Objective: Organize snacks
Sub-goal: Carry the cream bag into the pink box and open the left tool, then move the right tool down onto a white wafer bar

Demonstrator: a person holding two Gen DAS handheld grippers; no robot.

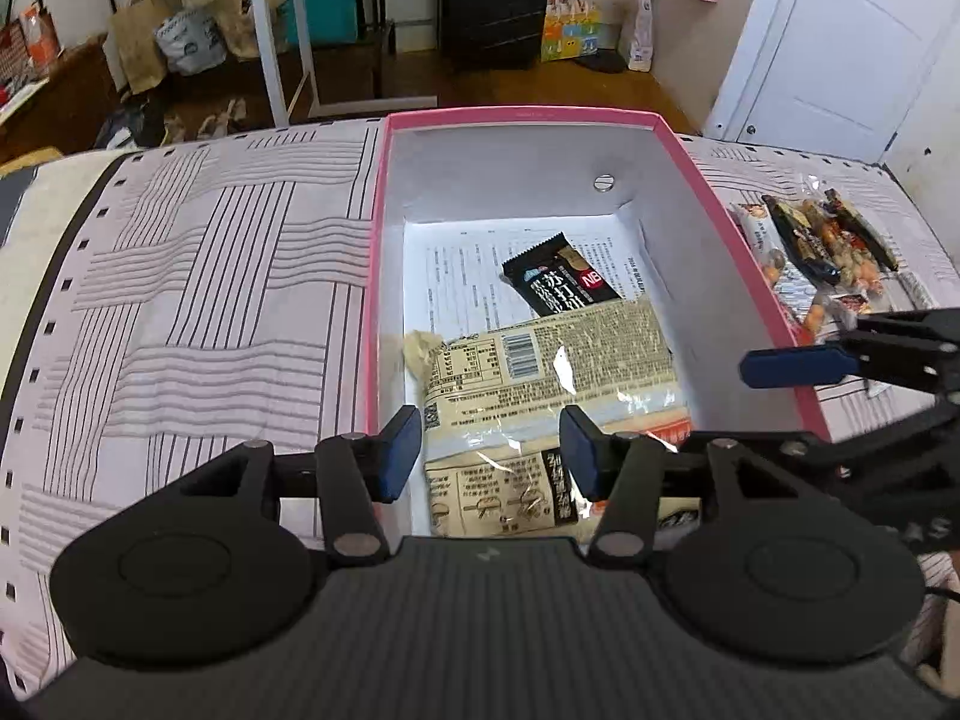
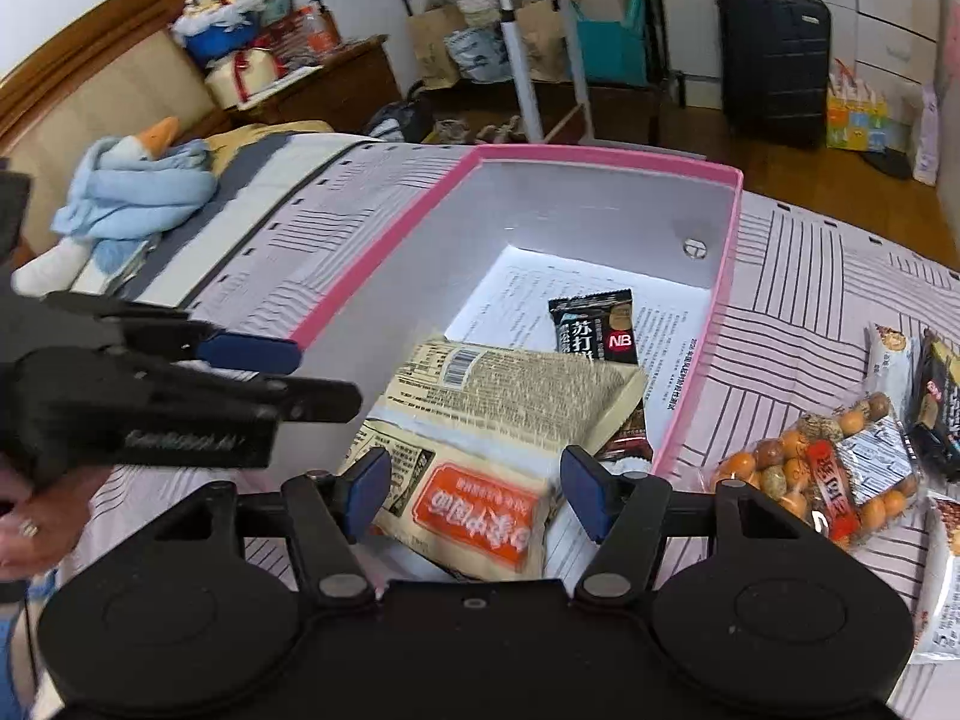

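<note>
A: Where do the snacks stand?

B: Three are inside the pink box (image 1: 708,192), which sits on the striped bedcover (image 1: 198,300). A large beige packet (image 1: 540,372) lies at the near end, its edge covering part of a small black biscuit pack (image 1: 561,282) that rests on the printed sheet (image 1: 456,264) lining the bottom. A dark brown wrapper (image 2: 630,432) peeks out from under the beige one by the right wall.

A: And outside?

B: A pile of loose snacks (image 2: 840,468) waits on the cover just right of the box: a clear bag of round nuts, some small wrapped bars.

A: The grippers?

B: The left gripper (image 1: 489,450) hangs over the beige packet, jaws partly spread, pads not pressing it, so I read it as a release into the box. The right gripper (image 2: 474,486) hovers over the near end too, jaws half spread, nothing clamped.

A: Next, then?

B: Likely the right one swings over to the pile. The nut bag is slippery and lumpy; it calls for a grip on a seam or corner.
</note>
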